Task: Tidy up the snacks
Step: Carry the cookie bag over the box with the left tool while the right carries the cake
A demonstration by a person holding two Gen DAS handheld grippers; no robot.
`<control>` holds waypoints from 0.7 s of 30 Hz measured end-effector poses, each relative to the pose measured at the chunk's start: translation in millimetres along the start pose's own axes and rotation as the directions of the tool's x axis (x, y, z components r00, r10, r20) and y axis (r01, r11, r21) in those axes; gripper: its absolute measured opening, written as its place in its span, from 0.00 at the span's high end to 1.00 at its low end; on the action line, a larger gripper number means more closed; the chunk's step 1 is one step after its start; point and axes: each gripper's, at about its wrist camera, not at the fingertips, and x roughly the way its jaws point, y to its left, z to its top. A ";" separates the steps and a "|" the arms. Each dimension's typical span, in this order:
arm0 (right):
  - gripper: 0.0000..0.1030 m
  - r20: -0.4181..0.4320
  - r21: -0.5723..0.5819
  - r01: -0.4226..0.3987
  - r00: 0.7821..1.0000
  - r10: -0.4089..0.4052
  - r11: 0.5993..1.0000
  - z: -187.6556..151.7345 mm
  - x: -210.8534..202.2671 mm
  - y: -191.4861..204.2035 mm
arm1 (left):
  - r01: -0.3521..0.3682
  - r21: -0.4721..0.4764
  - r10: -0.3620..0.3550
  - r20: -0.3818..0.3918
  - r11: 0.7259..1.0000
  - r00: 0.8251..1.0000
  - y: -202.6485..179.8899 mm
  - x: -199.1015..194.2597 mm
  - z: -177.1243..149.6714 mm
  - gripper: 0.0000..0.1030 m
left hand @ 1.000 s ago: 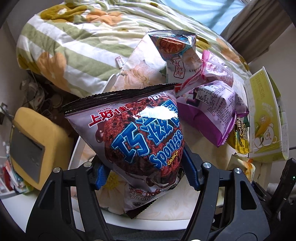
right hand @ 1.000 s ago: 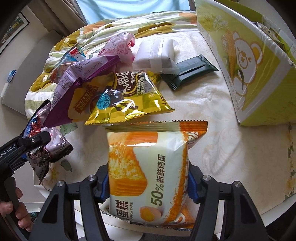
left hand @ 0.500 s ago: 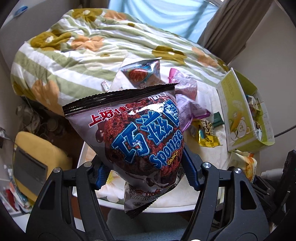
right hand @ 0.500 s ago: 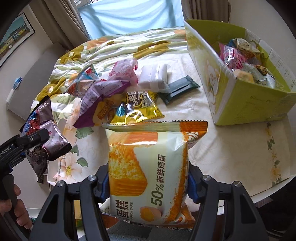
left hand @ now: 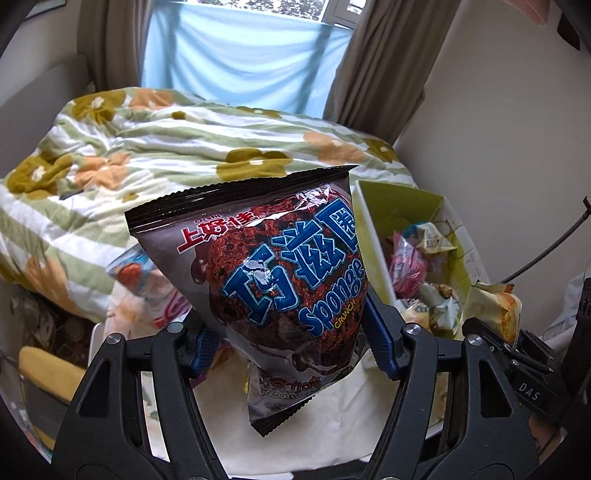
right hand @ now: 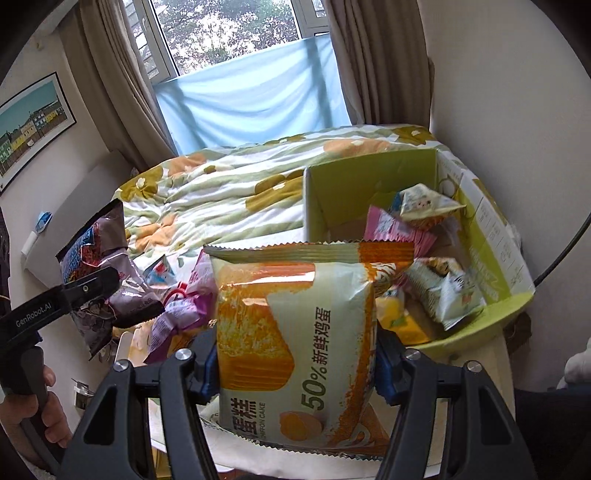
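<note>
Sponge Crunch bag (left hand: 273,266) clamped upright between the left claw (left hand: 291,347) fingers.

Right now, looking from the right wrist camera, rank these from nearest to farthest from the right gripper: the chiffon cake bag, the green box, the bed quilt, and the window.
1. chiffon cake bag: clamped in the right gripper.
2. green box: just beyond, to the right.
3. bed quilt: behind the box, center-left.
4. window: farthest, top of the view.
</note>
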 end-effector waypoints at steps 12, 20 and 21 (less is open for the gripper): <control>0.42 0.020 0.002 -0.002 1.000 0.002 1.000 71.2 11.4 -119.0 | 0.081 0.012 -0.080 -0.082 0.997 0.993 -144.7 120.2 64.7 0.38; 0.42 -0.039 -0.007 -0.029 0.999 0.029 1.000 93.3 35.6 -169.3 | 0.049 0.008 -0.047 -0.175 0.999 0.983 -194.8 193.8 74.5 0.38; 0.42 -0.047 -0.005 -0.032 0.998 0.031 0.999 94.0 39.1 -174.4 | 0.047 0.005 -0.045 -0.184 0.999 0.982 -196.3 200.0 74.5 0.38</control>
